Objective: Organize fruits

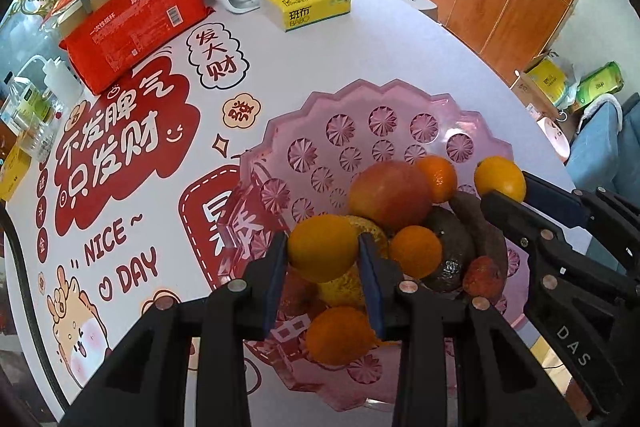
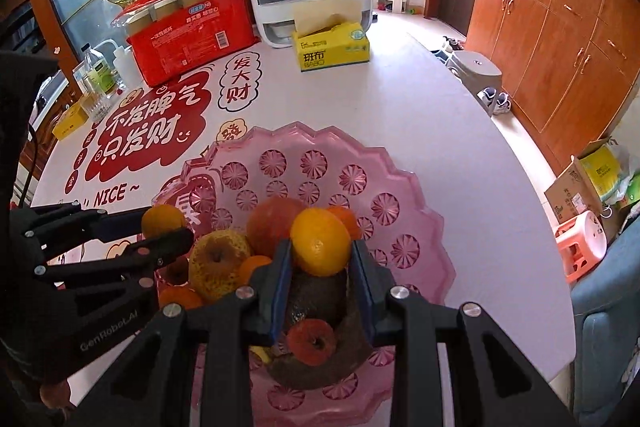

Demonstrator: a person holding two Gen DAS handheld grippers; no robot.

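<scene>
Two grippers over the pink fruit tray [image 1: 400, 95]

Left gripper [image 1: 324, 247] clamped on an orange [image 1: 322, 247]; right gripper [image 2: 322, 247] clamped on another orange [image 2: 320, 241], above piled fruit.

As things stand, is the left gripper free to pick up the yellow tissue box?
Probably not: the left gripper is shut on an orange fruit over the pink tray, and the tissue box sits far across the table.
</scene>
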